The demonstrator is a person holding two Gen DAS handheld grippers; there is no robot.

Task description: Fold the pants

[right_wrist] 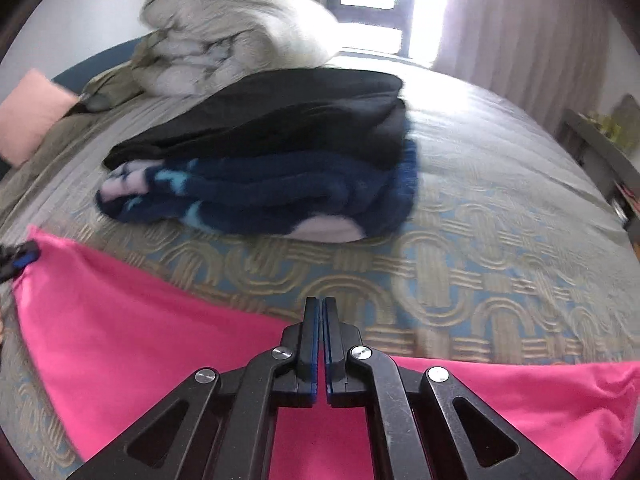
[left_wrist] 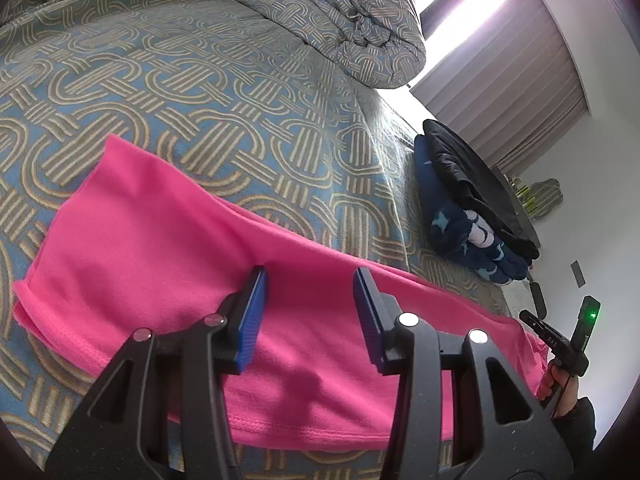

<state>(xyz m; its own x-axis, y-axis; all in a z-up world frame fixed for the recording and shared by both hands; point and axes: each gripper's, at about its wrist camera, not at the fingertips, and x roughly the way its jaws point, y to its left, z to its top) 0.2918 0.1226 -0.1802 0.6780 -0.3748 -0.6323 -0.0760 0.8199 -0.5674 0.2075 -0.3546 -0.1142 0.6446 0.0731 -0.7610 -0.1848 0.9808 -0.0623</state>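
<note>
Pants first: bright pink knit fabric pants (left_wrist: 168, 248) spread flat across blue-and-tan woven-pattern bedspread (left_wrist: 200, 100), hemmed edge at far left, cloth running rightward toward bed edge. Left gripper (left_wrist: 310, 314), black with blue ribbed pads, jaws spread wide, hovering over mid-cloth, nothing between pads. Further right, right gripper (right_wrist: 321, 342) with jaws pressed together; pink showing in the slit between the pads, so likely pinching an edge of the pants, though actual bite hidden under the fingers. Beyond, near the bed's right side: stack of folded dark clothes, black garment over navy fleece with light patches (right_wrist: 272, 168), close to the pink cloth but apart. Rumpled quilt in matching pattern (left_wrist: 320, 12) piled at the head of the bed, pale pink pillow (right_wrist: 28, 116) off to one side. Risks, judged from layout: thin pinch slipping off if pulled fast, since only one side looks held; uneven lift dragging cloth into a skewed fold; stretchy knit bunching instead of creasing clean; open left jaws closing on bedspread along with pants; swung fold brushing the nearby stack.
</note>
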